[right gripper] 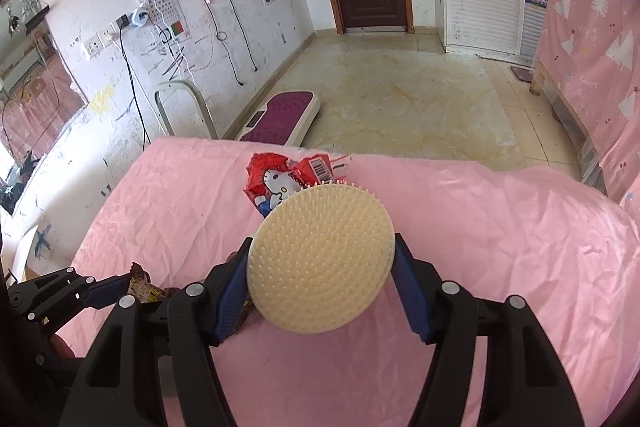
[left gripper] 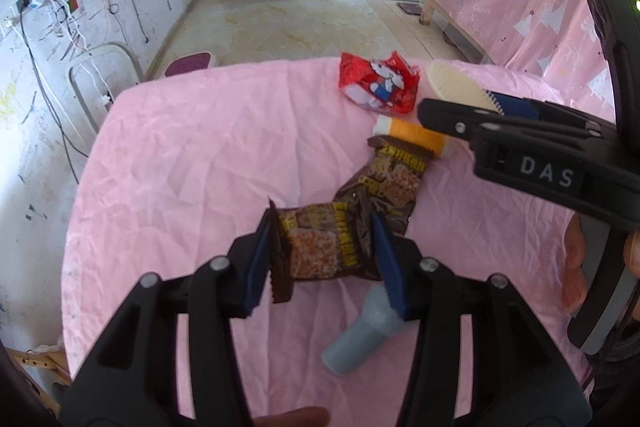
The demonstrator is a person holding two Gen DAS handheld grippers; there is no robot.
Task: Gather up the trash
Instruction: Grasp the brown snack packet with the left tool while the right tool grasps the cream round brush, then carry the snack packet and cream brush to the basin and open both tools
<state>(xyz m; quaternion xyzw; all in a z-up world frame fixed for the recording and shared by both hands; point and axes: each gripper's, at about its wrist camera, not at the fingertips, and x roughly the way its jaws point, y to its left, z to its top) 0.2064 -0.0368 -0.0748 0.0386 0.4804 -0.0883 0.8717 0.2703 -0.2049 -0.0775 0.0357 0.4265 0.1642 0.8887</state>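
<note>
Left tongs (left gripper: pixel 320 259) and right tongs (right gripper: pixel 320 267) angle downward, each clamped on something.

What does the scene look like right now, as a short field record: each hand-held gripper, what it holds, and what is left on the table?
left hand-held gripper: closed on brown snack wrapper
right hand-held gripper: around cream bristle brush, pads at its edges
surface: pink cloth
trash left: second brown snack wrapper; red cartoon wrapper
other items: orange spool; grey plastic piece
bin: none in view
</note>
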